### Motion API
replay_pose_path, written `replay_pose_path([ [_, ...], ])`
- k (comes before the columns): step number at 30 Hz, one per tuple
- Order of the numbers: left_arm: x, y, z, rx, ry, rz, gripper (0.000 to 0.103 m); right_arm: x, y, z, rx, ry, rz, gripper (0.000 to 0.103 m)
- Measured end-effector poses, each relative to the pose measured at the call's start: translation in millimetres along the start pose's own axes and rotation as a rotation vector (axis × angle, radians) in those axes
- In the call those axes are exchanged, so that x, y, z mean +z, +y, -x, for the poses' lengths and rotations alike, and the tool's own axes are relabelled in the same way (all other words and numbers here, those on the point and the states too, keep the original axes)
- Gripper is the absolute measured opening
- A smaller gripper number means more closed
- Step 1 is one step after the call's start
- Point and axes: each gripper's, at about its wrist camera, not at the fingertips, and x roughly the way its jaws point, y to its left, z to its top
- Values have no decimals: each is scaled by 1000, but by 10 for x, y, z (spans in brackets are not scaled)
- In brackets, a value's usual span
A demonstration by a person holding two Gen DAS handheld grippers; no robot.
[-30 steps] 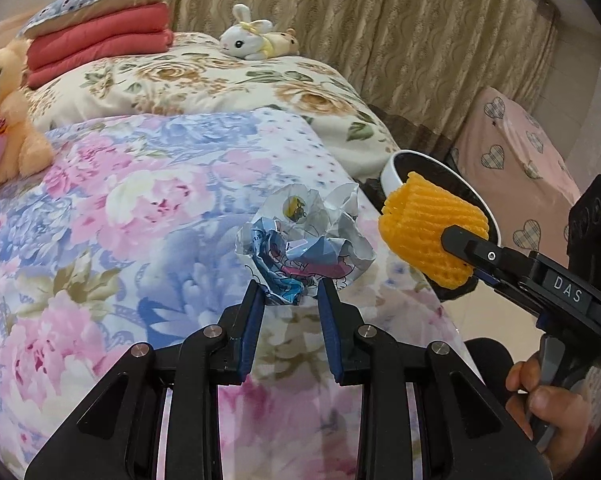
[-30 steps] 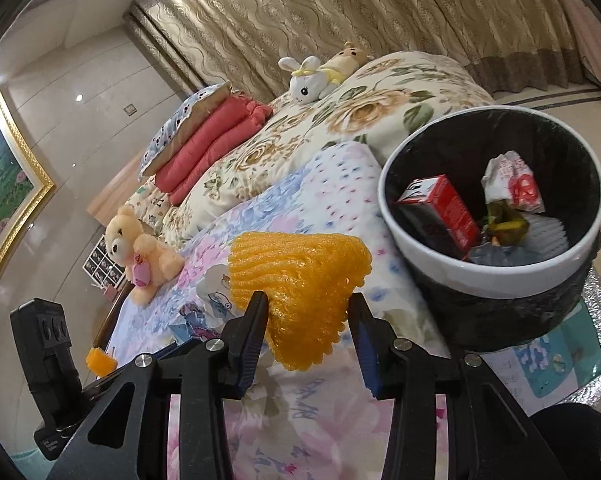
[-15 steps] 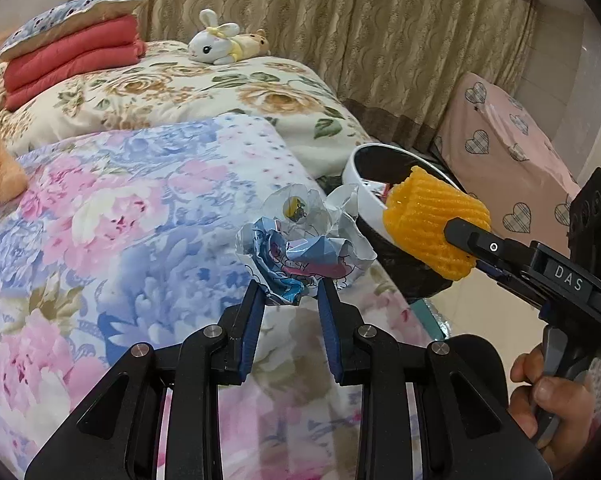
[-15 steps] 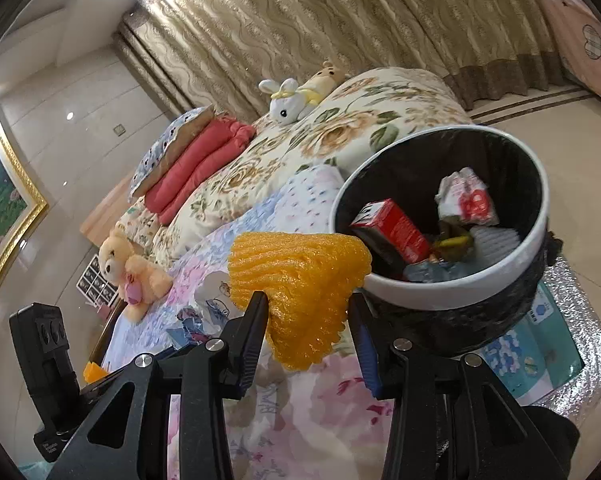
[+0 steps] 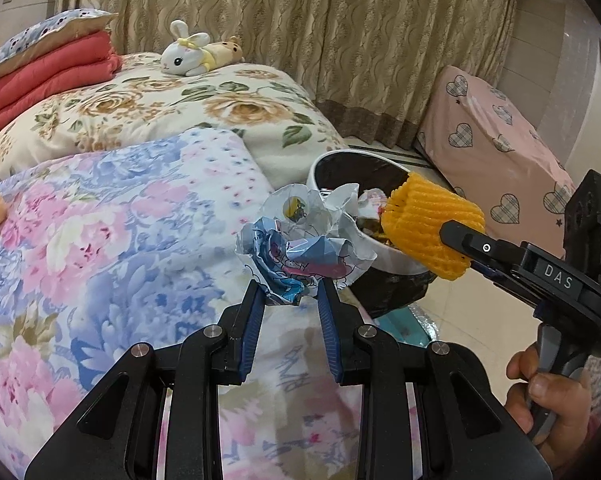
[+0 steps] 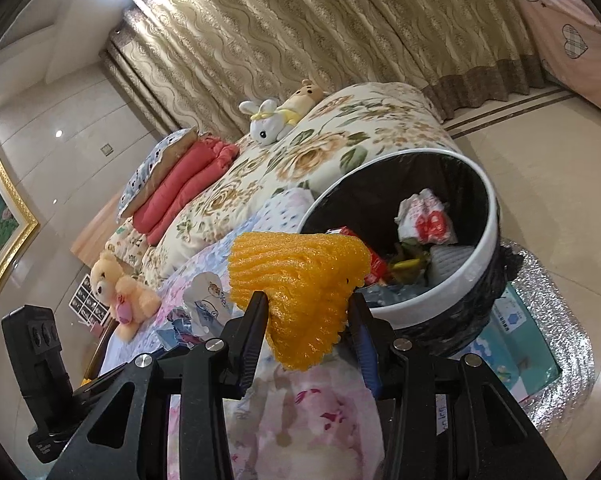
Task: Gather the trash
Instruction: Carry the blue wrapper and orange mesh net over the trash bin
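Note:
My left gripper (image 5: 290,294) is shut on a crumpled printed wrapper (image 5: 304,246), held above the floral bed edge beside the bin. My right gripper (image 6: 306,300) is shut on an orange foam fruit net (image 6: 300,284), held near the rim of the white-rimmed, black-lined trash bin (image 6: 476,264). The net also shows in the left wrist view (image 5: 432,230), over the bin's rim (image 5: 388,254). The bin holds a red box, a red-and-white wrapper (image 6: 424,220) and other trash.
The bed with a floral quilt (image 5: 100,240) fills the left. Red folded blankets (image 5: 48,72), a bunny plush (image 5: 188,56) and a teddy bear (image 6: 116,288) lie on it. A pink heart-print cover (image 5: 496,132) stands at right. The bin sits on a silver mat (image 6: 556,360).
Both grippers have moved toward the bin with their loads. The bin now appears closer and more tilted in the right wrist view, and the net is over its rim.

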Motion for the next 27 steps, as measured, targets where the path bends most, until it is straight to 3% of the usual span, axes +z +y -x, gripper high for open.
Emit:
replay_pose_path([
  [27,265,-407,-192,-42,-8,-67,26,187,-249,144,-63,-44,-20,42],
])
